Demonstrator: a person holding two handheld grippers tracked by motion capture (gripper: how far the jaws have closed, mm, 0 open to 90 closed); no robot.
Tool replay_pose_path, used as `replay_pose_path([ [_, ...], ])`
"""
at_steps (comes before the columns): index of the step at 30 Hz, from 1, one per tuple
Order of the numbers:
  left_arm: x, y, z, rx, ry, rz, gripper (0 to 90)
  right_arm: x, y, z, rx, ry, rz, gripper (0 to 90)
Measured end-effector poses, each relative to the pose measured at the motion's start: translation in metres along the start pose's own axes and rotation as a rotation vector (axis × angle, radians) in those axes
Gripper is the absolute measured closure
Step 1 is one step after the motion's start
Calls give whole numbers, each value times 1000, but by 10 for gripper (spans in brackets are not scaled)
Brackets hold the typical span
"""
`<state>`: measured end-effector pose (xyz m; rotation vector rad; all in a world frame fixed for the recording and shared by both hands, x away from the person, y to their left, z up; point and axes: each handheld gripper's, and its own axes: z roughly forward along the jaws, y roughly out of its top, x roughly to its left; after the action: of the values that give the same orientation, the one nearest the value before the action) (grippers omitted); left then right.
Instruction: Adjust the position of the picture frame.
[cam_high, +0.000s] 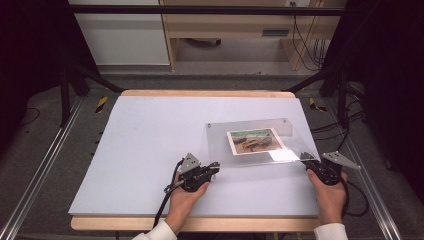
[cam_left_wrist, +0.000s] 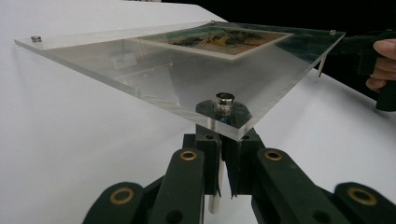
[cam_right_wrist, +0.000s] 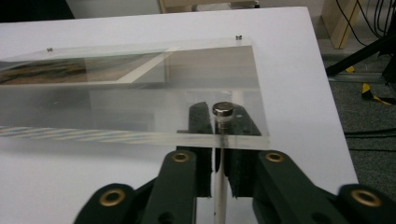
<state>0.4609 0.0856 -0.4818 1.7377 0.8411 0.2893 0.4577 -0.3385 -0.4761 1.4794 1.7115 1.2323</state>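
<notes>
A clear acrylic picture frame (cam_high: 220, 145) with a colour print (cam_high: 255, 141) inside hangs just above the white table top, slightly tilted. Small metal pins stand at its corners. My left gripper (cam_high: 216, 167) holds the near left corner; in the left gripper view (cam_left_wrist: 223, 140) its jaws are shut on the pin (cam_left_wrist: 214, 205) below the silver cap (cam_left_wrist: 224, 100). My right gripper (cam_high: 305, 156) holds the near right corner. The right gripper view (cam_right_wrist: 219, 126) shows its jaws shut on that corner's pin (cam_right_wrist: 219, 186) under its cap (cam_right_wrist: 222, 109). Beyond the frame, the left gripper view catches the other hand (cam_left_wrist: 383, 60).
A white sheet (cam_high: 150, 150) covers the wooden table (cam_high: 200, 93), with bare room left of the frame. Metal rails (cam_high: 45, 165) run along both sides. Cables (cam_high: 345, 130) lie on the floor at the right, and a wooden cabinet (cam_high: 235, 25) stands behind.
</notes>
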Motion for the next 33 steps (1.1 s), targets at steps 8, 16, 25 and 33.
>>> replay_pose_path([
  [8,3,2,0,8,-13,-9,832,0,0,-1,2,-2,-1,847],
  [16,7,14,-9,-20,-15,-8,844,8,7,-6,-45,-4,-19,849],
  [25,31,31,-52,-67,43,-28,836,48,23,-7,-81,31,-107,850],
  [33,51,33,-95,-107,97,-37,833,94,31,5,-77,75,-122,847],
])
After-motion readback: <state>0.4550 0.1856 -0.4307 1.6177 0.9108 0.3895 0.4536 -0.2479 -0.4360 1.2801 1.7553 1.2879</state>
